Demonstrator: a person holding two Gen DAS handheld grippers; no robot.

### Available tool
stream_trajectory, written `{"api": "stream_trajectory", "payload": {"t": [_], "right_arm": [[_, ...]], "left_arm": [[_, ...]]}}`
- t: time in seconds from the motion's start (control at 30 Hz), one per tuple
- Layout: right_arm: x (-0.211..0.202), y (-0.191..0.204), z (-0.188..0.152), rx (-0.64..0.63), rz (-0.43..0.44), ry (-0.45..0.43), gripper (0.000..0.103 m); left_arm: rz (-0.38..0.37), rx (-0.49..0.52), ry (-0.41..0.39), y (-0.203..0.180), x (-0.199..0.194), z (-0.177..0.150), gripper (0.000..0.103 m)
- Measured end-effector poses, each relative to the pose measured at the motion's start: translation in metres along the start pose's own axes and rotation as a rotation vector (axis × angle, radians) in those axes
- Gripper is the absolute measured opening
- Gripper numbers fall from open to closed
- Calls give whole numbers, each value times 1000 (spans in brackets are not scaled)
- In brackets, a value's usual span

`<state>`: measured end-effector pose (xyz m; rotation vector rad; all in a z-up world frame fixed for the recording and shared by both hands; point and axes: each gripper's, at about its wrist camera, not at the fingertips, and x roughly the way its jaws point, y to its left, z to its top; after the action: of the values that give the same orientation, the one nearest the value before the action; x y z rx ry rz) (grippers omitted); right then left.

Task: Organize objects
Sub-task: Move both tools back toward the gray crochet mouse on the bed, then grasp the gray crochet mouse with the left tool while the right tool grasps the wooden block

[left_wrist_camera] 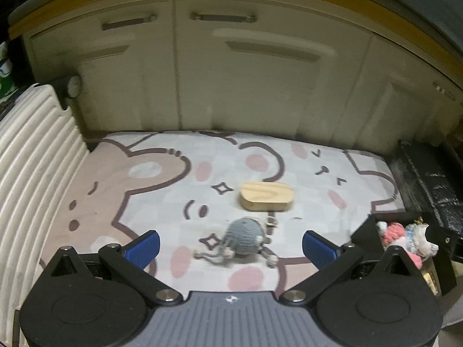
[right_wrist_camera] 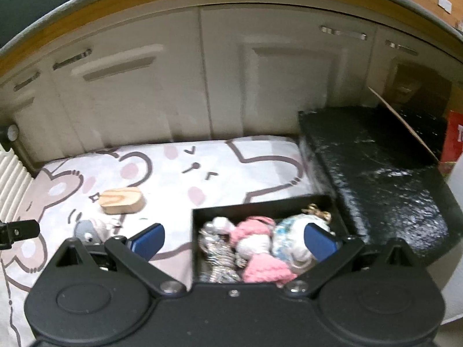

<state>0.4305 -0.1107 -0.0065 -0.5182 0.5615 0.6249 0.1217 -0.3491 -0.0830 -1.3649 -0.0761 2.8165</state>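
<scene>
A grey knitted toy [left_wrist_camera: 244, 238] with thin dangling limbs lies on a cartoon-print mat [left_wrist_camera: 162, 190], right in front of my open left gripper [left_wrist_camera: 230, 248], between its blue pads. A rounded wooden block [left_wrist_camera: 266, 199] lies just beyond the toy. In the right wrist view the same grey toy [right_wrist_camera: 86, 230] and wooden block [right_wrist_camera: 123, 200] sit to the left. My right gripper [right_wrist_camera: 233, 240] is open above a black box [right_wrist_camera: 260, 204] that holds a pink knitted doll [right_wrist_camera: 257, 251], a silvery trinket [right_wrist_camera: 215, 251] and a pale blue-and-white plush [right_wrist_camera: 292, 231].
White cabinet doors [left_wrist_camera: 231, 81] stand behind the mat. A ribbed white case [left_wrist_camera: 31, 156] lies along the left edge. A black glossy block [right_wrist_camera: 376, 167] borders the mat on the right, with a cardboard flap [right_wrist_camera: 405, 124] and red packaging [right_wrist_camera: 454, 138] behind it.
</scene>
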Motion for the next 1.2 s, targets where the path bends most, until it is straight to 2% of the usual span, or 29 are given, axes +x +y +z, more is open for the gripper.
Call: {"api": "stream_trajectory", "payload": {"t": [0.27, 0.5, 0.77, 1.03, 1.2], "right_arm": [[4, 23, 5, -4, 27, -16, 103], [7, 30, 11, 43, 53, -45, 103], [15, 35, 22, 103, 54, -69, 103], [28, 49, 40, 64, 20, -66, 103], [42, 58, 53, 25, 28, -50, 103]], "left_arm": [[15, -16, -13, 13, 1, 1, 103], [21, 1, -22, 12, 11, -1, 103], [-42, 60, -5, -1, 31, -1, 103], [-92, 93, -3, -17, 50, 6, 103], [-111, 102, 40, -24, 70, 8, 103]]}}
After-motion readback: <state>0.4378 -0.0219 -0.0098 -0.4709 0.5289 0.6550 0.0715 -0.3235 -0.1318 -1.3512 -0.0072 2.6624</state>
